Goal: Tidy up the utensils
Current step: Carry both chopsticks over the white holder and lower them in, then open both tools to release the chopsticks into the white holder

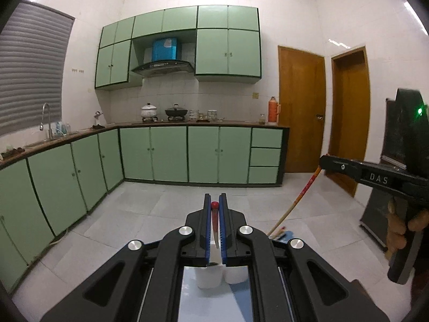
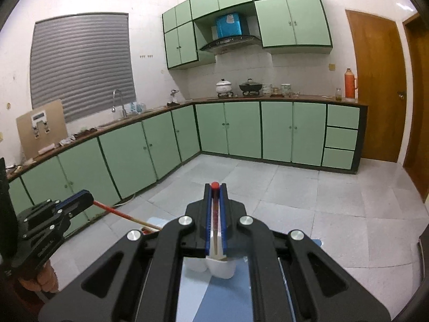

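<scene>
**Chopsticks pinched near the top: easy to drop**

Left gripper (image 1: pixel 214 201): jaws pressed together, pinching a long thin wooden chopstick with a red top (image 1: pixel 215 220) close to that red end. Right gripper (image 2: pixel 215 187): the same, jaws squeezed onto a second red-topped wooden chopstick (image 2: pixel 215 214). Both sticks up in the air, pointing down toward a white plastic pot with round cups (image 1: pixel 209 276) on a pale blue mat (image 1: pixel 241 306). Hard to tell whether low tips inside the pot or just above it.

Could slip. Thin, smooth wood, a small grip near one end, a long loose part below. Might swing or twist between the blue pads on a fast move, then fall onto the grey tiled floor (image 1: pixel 161 201) and roll away.

Could bump too. Two grippers close side by side, so easy to knock one stick against the other.

Might also catch a tip on the pot's rim and push the light pot over.

Best to go slow, keep the sticks apart, and lift well clear of the rim before going sideways.
</scene>
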Demonstrator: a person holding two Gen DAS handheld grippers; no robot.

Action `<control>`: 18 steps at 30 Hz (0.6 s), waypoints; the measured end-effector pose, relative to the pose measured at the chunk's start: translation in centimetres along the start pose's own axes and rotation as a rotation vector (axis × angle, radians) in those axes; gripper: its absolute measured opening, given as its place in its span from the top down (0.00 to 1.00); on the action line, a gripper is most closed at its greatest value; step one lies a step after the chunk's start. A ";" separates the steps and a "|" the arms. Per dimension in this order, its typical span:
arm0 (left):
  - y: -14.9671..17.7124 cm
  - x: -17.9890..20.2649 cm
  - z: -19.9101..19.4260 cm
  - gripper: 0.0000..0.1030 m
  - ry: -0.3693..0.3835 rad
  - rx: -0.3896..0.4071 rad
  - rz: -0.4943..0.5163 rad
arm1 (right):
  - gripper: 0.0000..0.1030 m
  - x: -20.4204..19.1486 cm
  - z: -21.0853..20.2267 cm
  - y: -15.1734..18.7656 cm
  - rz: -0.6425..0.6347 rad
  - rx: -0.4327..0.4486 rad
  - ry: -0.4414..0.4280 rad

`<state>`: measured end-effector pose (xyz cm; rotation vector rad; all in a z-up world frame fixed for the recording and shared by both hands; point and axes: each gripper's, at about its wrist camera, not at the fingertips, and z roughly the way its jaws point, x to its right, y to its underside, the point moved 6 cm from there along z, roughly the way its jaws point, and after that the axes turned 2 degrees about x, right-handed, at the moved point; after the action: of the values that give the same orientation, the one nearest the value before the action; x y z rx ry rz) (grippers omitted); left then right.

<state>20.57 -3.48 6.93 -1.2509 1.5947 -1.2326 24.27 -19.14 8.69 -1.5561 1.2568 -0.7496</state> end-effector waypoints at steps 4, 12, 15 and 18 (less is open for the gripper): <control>1.2 -0.9 3.0 0.95 -0.019 -0.043 -0.003 | 0.96 0.8 3.5 1.1 0.020 -0.032 0.003; 3.9 -1.7 9.0 0.95 -0.025 -0.101 -0.024 | 0.95 0.9 9.4 4.8 0.016 -0.129 0.004; 5.1 -1.9 10.8 0.95 -0.022 -0.132 -0.030 | 0.95 0.9 10.7 6.1 0.015 -0.164 -0.004; 6.8 -2.0 12.7 0.95 -0.018 -0.177 -0.034 | 0.92 0.7 11.7 7.4 0.010 -0.196 -0.014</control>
<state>31.26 -4.07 -2.85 -1.4004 1.7059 -1.1161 32.23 -16.34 -2.33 -1.7082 1.3593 -0.6227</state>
